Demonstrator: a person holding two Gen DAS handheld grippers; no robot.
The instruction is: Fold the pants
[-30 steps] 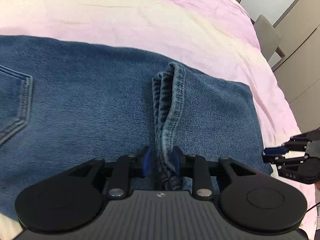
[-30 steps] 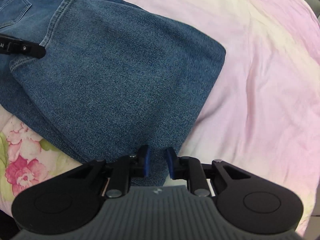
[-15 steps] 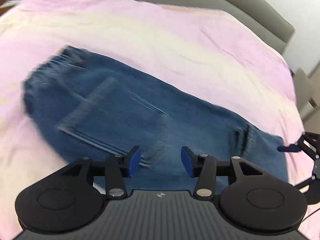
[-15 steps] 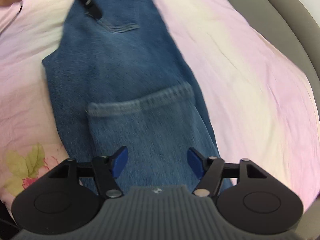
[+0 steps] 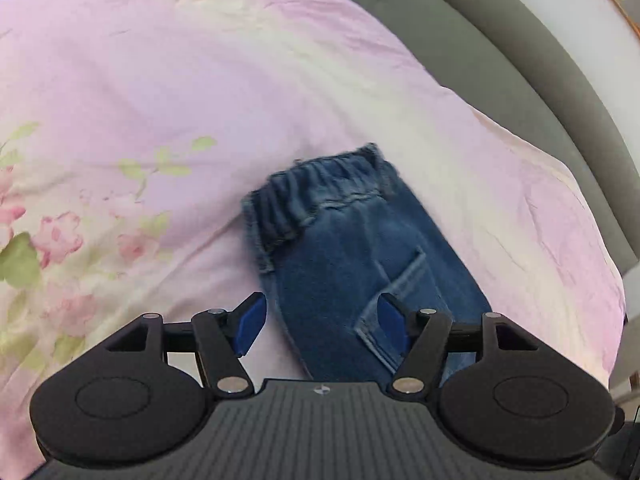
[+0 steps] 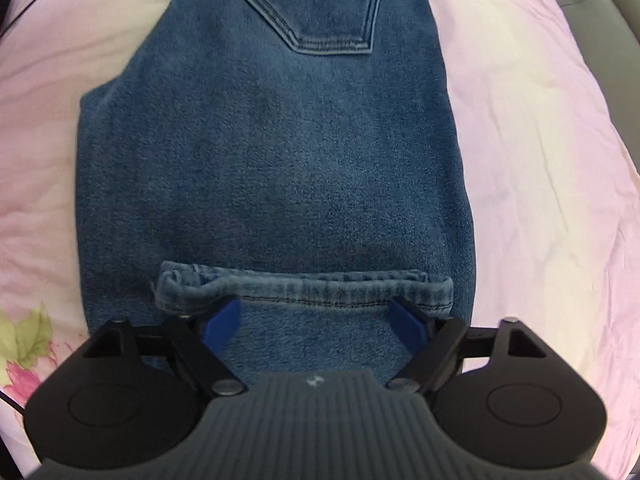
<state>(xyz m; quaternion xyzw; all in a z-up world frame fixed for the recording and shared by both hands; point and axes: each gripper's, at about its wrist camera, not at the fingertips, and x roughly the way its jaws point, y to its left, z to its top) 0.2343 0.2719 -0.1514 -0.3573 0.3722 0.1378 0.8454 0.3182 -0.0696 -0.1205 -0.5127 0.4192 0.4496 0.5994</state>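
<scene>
The jeans (image 6: 272,160) lie folded on the pink sheet (image 5: 200,80), hem (image 6: 304,286) doubled back over the legs below the back pocket (image 6: 316,4), while the left gripper (image 5: 320,318) near the waistband (image 5: 320,188) and the right gripper (image 6: 316,322) at the hem both gape, gripping nothing.

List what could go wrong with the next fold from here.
1. The leg hem lies loose on the jeans, slightly bunched at its left end; another fold could trap that wrinkle.
2. Both the right gripper and left gripper are open, holding nothing, so the folded layer could slip.
3. The soft, wrinkled bedsheet may let the jeans shift.
</scene>
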